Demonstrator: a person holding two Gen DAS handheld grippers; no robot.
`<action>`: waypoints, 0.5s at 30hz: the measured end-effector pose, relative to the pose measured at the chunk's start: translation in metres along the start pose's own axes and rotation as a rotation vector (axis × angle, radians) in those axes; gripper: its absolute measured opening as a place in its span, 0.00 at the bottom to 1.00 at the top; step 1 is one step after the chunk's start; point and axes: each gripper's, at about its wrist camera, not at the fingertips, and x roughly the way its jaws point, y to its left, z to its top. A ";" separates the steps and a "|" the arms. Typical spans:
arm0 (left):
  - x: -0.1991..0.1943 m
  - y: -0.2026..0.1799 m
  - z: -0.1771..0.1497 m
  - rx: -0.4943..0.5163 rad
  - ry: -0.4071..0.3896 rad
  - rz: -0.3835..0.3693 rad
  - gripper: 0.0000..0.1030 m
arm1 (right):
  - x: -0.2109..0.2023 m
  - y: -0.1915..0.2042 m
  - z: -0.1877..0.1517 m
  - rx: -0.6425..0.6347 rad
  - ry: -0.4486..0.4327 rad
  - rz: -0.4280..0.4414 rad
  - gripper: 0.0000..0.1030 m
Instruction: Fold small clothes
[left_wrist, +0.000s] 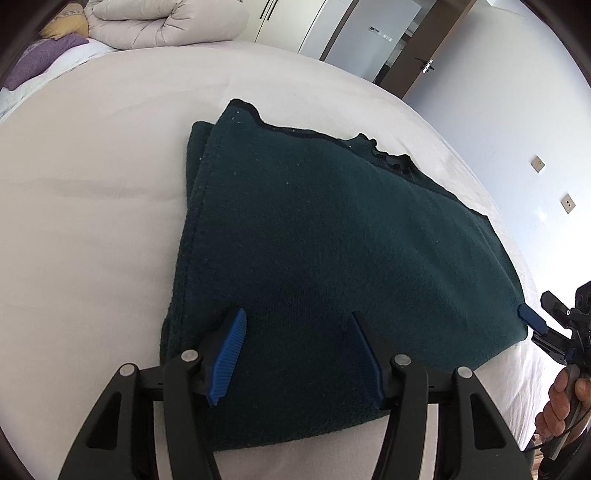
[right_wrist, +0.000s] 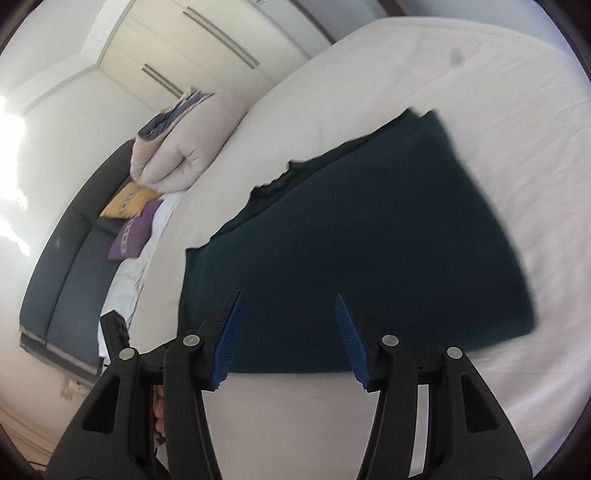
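A folded dark green sweater (left_wrist: 332, 266) lies flat on the white bed (left_wrist: 92, 221). The left hand-held gripper (left_wrist: 299, 354) hovers released over its near edge; this view alone shows a door (left_wrist: 402, 48). The right hand-held gripper (right_wrist: 290, 332), also released, sees a rolled duvet (right_wrist: 184, 144), two cushions (right_wrist: 135, 232) and a dark headboard (right_wrist: 66, 266).

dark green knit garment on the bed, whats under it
The dark green knit garment lies folded on the white bed sheet. Its own lower layers show at the left edge; anything else beneath is covered.
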 end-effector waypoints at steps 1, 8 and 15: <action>0.001 -0.001 0.000 0.009 0.001 0.009 0.57 | 0.016 0.005 -0.002 -0.002 0.039 0.032 0.49; 0.002 -0.007 -0.004 0.053 -0.007 0.042 0.57 | 0.077 -0.002 -0.016 0.068 0.155 0.057 0.45; 0.002 -0.008 -0.004 0.057 -0.010 0.045 0.57 | 0.023 -0.060 -0.002 0.203 -0.049 -0.045 0.43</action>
